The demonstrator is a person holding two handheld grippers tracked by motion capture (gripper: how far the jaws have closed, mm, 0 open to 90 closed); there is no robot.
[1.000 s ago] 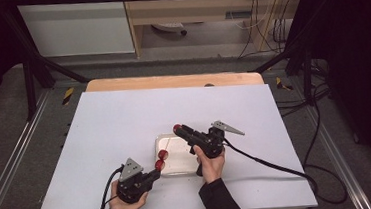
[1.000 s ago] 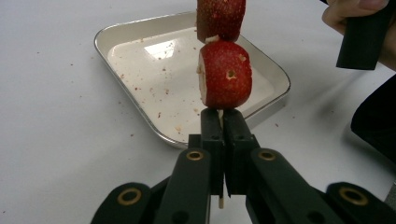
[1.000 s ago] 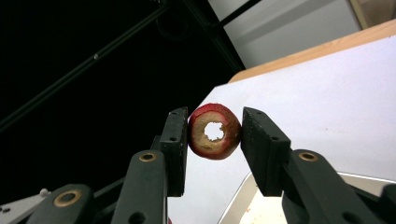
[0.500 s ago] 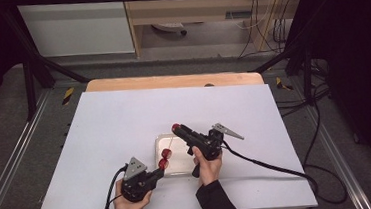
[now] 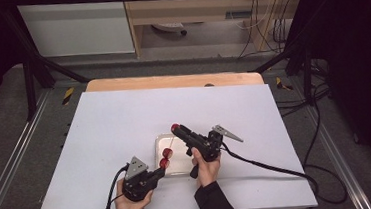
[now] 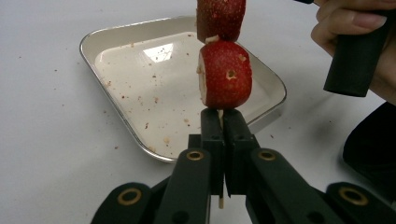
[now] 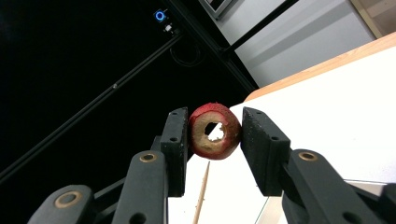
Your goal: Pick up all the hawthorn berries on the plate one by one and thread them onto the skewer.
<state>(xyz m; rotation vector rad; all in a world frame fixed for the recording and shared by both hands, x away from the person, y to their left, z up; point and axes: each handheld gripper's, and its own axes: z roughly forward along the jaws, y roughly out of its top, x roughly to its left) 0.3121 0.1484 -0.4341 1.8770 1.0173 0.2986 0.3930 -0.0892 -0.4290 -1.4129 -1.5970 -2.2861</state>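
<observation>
The skewer (image 6: 219, 114), a thin wooden stick, stands above the near edge of the tray (image 6: 116, 39), with two red fruit pieces (image 6: 225, 74) threaded on it, one above the other. The left gripper (image 6: 219, 122) has its jaws closed tight on the stick just beneath the lower piece. A third fruit piece, a cored ring (image 7: 215, 130), sits between the jaws of the right gripper (image 7: 215, 131), which pinch it at its sides at a narrow opening, held up clear of the table (image 5: 124, 119).

In my judgement the stick is light, stiff and easily snapped; it is best held low, close under the fruit. The ring looks soft and moist (liable to slip or crush), so it wants only gentle pressure on its skin.

Count: one skewer, three fruit pieces, one tray, two grippers.
</observation>
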